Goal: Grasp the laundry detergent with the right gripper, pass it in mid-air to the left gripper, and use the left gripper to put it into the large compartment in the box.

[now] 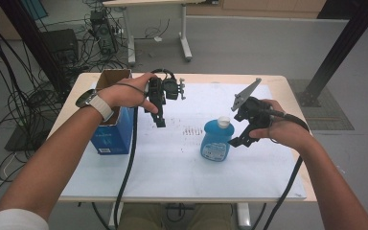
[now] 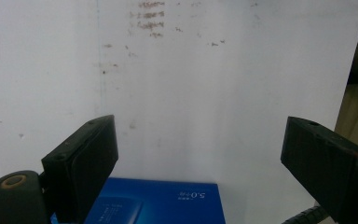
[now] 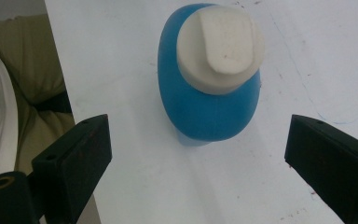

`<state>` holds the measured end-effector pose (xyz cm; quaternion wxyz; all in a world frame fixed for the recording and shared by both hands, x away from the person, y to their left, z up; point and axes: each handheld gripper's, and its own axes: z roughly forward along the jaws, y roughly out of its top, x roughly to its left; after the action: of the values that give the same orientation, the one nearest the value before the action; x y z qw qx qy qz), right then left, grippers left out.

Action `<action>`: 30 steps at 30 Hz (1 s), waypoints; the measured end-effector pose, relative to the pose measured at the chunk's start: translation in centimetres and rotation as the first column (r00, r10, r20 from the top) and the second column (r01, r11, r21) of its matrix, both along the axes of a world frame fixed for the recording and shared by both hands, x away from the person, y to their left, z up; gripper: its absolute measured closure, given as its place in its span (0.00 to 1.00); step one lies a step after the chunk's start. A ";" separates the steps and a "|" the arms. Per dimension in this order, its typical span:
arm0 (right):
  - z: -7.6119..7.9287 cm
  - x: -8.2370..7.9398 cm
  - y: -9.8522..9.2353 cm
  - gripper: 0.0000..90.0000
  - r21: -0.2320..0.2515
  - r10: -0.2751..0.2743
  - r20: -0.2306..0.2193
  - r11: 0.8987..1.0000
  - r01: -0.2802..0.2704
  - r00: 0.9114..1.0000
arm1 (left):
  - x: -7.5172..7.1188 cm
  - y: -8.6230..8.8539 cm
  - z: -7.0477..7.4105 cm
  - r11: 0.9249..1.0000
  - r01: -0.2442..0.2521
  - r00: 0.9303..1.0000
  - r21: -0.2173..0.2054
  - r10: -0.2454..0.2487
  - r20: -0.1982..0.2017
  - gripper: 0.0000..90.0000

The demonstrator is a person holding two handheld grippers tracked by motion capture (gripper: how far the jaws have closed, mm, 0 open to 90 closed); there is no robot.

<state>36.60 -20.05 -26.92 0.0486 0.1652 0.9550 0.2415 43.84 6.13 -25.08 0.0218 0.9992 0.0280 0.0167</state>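
Left of the upright blue plastic bottle with a white flip cap stands an open-topped blue cardboard box; the left gripper hangs beside it, jaws wide and empty. Just right of the bottle, the right gripper, jaws spread, seems mid-approach; next it must straddle the bottle and squeeze.

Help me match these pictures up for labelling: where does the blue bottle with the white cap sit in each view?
High view: the blue bottle stands upright right of centre on the white table cover, just left of the right gripper.
Left gripper view: the bottle is not in it; the blue box lies at the bottom edge.
Right gripper view: the bottle stands upper centre, ahead of the open jaws, untouched.
Shared landmark: the white table cover.
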 end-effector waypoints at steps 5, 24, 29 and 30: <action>-0.4 0.1 -0.1 0.08 0.008 0.002 0.006 1.000 -0.002 1.000 | -0.1 -0.1 -0.1 1.000 0.002 1.000 0.000 -0.002 0.002 0.13; -2.0 0.4 -0.4 0.08 0.027 0.000 0.005 1.000 0.000 1.000 | 0.0 -0.1 -0.5 1.000 -0.002 1.000 0.002 0.002 -0.003 0.13; -2.4 0.4 -0.1 0.09 0.026 0.005 0.002 1.000 -0.005 1.000 | 0.1 -0.2 -0.6 1.000 0.002 1.000 -0.001 -0.002 -0.004 0.13; -2.5 0.5 -0.1 0.09 0.026 0.004 0.001 1.000 -0.004 1.000 | 0.1 -0.2 -0.6 1.000 0.000 1.000 -0.001 0.000 -0.004 0.13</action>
<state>37.06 -20.16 -29.39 0.0464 0.1636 0.9521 0.2543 43.91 5.94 -25.65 0.0225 0.9993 0.0279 0.0147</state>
